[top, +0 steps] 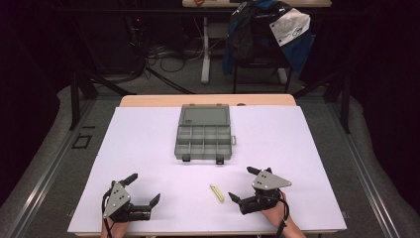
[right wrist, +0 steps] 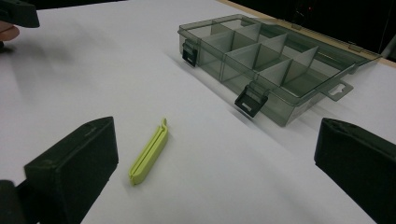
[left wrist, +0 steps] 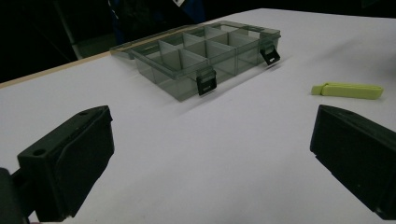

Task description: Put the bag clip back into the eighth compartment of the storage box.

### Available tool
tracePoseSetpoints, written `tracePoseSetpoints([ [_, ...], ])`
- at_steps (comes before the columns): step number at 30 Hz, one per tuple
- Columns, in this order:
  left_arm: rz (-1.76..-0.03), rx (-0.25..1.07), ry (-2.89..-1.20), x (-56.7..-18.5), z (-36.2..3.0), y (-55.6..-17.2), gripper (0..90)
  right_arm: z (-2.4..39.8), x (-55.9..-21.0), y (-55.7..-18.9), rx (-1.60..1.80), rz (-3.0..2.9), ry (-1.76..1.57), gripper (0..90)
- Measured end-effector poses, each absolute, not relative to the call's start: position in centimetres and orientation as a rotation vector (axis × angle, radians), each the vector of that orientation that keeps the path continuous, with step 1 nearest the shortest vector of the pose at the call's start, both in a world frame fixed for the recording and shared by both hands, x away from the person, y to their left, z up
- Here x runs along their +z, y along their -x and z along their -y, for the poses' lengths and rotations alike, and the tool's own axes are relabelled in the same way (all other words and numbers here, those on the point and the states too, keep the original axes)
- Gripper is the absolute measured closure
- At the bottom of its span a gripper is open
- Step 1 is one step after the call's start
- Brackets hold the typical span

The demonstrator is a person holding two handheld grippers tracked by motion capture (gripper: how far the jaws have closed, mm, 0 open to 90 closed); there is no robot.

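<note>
A smoky clear compartment box (top: 203,138) lies open in the middle of the white table, its lid folded back toward the far side; its compartments (left wrist: 201,53) (right wrist: 261,60) look empty. A thin lime-green clip (top: 217,193) (left wrist: 348,90) (right wrist: 149,153) lies flat near the front, closer to my right gripper. My left gripper (top: 144,189) (left wrist: 210,154) rests open at the front left, nothing between its jaws. My right gripper (top: 243,184) (right wrist: 215,163) rests open at the front right, the clip just left of it.
The white board (top: 148,148) covers a wooden table whose far edge (top: 148,100) shows. Beyond it stand a chair draped with a blue jacket (top: 262,34) and loose floor cables (top: 163,54). Black frame posts (top: 74,94) flank the table.
</note>
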State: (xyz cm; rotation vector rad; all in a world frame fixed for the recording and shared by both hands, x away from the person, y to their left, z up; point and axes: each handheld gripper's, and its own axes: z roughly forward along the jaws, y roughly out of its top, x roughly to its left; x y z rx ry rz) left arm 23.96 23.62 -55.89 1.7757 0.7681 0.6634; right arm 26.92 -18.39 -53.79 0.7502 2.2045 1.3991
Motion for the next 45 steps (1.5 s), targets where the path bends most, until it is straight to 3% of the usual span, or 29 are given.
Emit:
tracePoseSetpoints([
  [45,-0.758,0.661,-1.782,-55.9,-23.7,-24.0,0.0,12.6,-52.6,-29.6,1.046,-2.541,-0.887,0.0],
])
